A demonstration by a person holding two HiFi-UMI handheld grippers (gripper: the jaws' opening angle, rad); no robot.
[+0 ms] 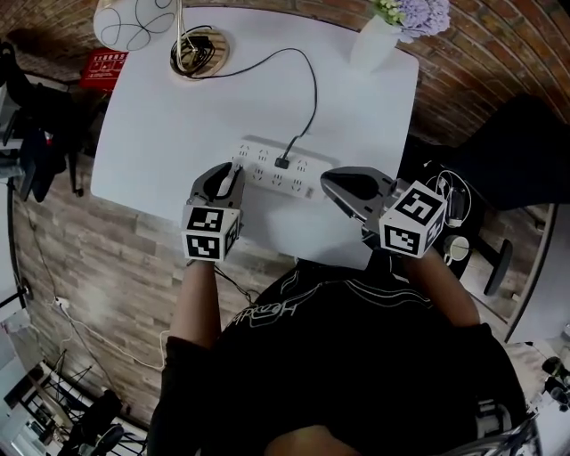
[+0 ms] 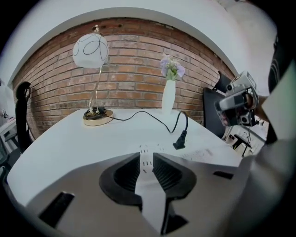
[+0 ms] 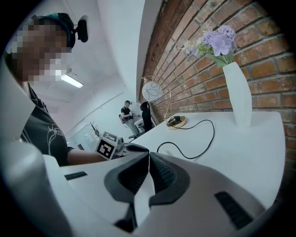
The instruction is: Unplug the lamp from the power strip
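Note:
A white power strip point(image 1: 272, 169) lies across the near half of the white table point(image 1: 160, 134). A black plug point(image 1: 282, 163) sits in it, and its cable point(image 1: 312, 80) runs back to the lamp base point(image 1: 199, 52) under the white globe shade point(image 1: 134, 22). My left gripper point(image 1: 232, 171) is at the strip's left end, jaws a narrow gap apart with nothing gripped. In the left gripper view the strip point(image 2: 152, 148) and plug point(image 2: 180, 141) lie just past the left gripper point(image 2: 146, 155). My right gripper point(image 1: 331, 183) hangs shut and empty beside the strip's right end, also shown as the right gripper point(image 3: 149, 155).
A white vase point(image 1: 374, 40) with purple flowers stands at the table's far right corner, against a brick wall point(image 2: 134, 69). A dark chair point(image 1: 525, 160) and a side table with small items point(image 1: 454, 223) are to the right. People stand far off in the room point(image 3: 126, 113).

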